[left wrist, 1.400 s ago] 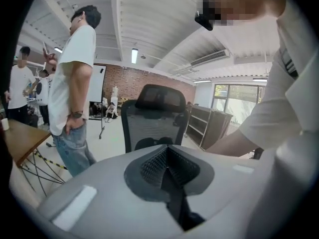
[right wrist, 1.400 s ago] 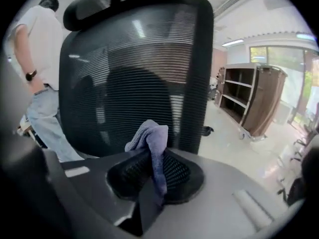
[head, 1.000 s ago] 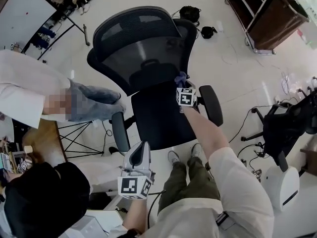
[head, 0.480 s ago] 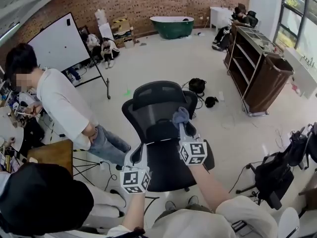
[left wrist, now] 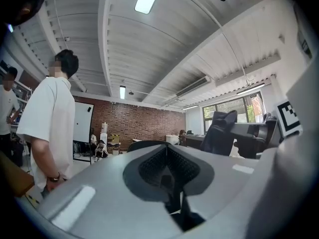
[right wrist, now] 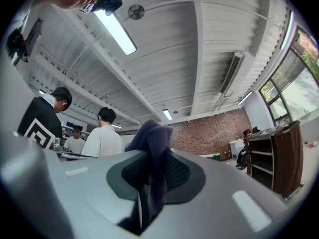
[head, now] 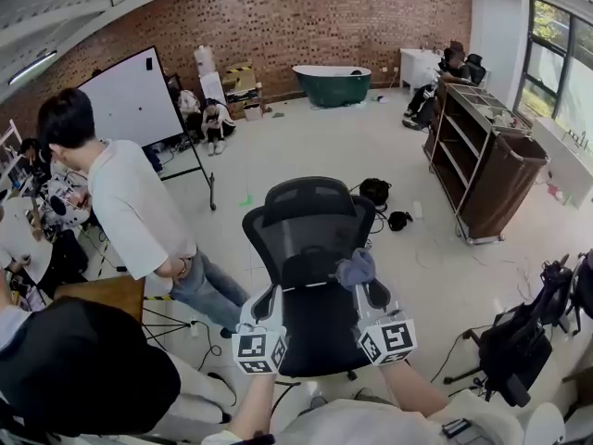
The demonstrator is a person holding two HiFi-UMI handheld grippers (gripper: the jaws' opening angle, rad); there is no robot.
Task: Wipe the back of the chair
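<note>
The black mesh office chair [head: 306, 235] stands in front of me, its seat toward me and its backrest [head: 298, 213] behind. My right gripper [head: 363, 290] is shut on a bluish-grey cloth [head: 356, 269], held over the seat's right side, just short of the backrest. In the right gripper view the cloth [right wrist: 152, 136] sticks up from between the jaws of the right gripper [right wrist: 149, 176]. My left gripper [head: 268, 300] hovers over the seat's left side. Its jaws are together with nothing in them in the left gripper view [left wrist: 168, 153]. Both grippers tilt upward.
A person in a white T-shirt [head: 130, 211] stands left of the chair, and a person in black [head: 65, 369] is at lower left. A whiteboard [head: 125, 95] stands behind. A brown shelf cart [head: 491, 151] is at right, black bags [head: 375, 191] lie behind the chair, dark equipment [head: 519, 332] sits at lower right.
The head view has tipped up from the floor to the room. The right gripper with the cloth came off the backrest's right edge toward me. Both grippers now stand side by side over the seat.
</note>
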